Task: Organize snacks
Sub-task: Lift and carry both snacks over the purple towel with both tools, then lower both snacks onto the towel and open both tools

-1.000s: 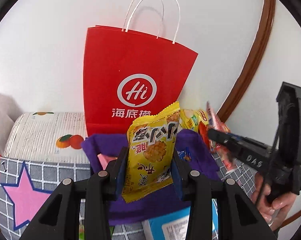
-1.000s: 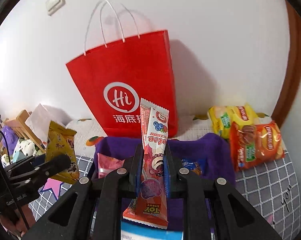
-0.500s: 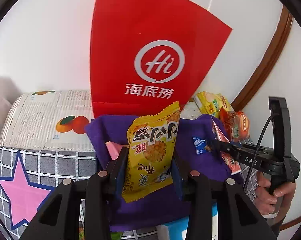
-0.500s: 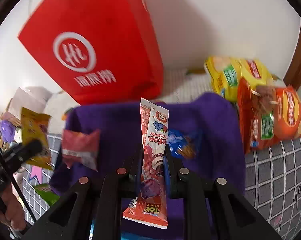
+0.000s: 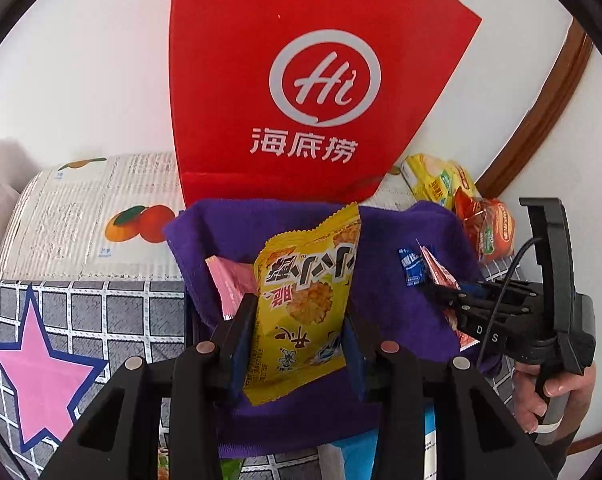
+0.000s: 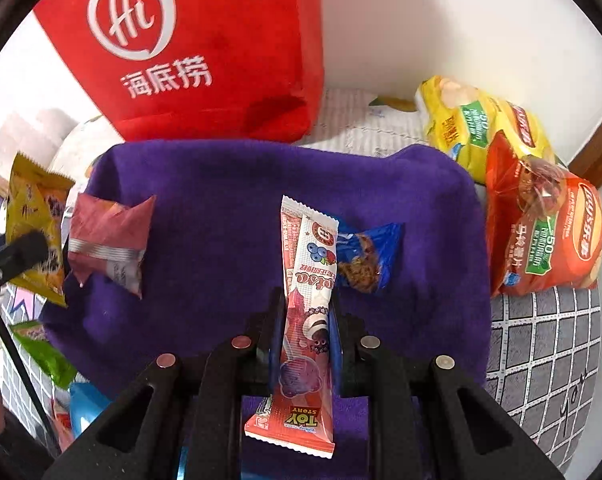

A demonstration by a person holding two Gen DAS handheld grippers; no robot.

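Evidently the sorting is about midway: two small packets already lie on the purple cloth [image 6: 229, 184], a pink packet [image 6: 109, 240] off to the left of the right gripper [image 6: 304, 312] and a blue cookie packet [image 6: 367, 258] just ahead of its tips, slightly to the right. The right gripper is clamped on a long red-and-white stick snack [image 6: 303, 308], held upright between its pads above the near part of the cloth. The left gripper [image 5: 297, 328] is likewise clenched, on a yellow rice-cracker packet [image 5: 305, 304], which stands between its pads over the cloth's middle. Both snacks seem ready to be let go onto the cloth. Still unsorted, as far as can be judged, are the yellow chip bag [image 6: 477, 128] and orange chip bag [image 6: 541, 228] beyond the cloth's right edge, plus a green packet [image 6: 41, 352] at its near left. A red paper bag [image 6: 189, 48] stands behind the cloth.
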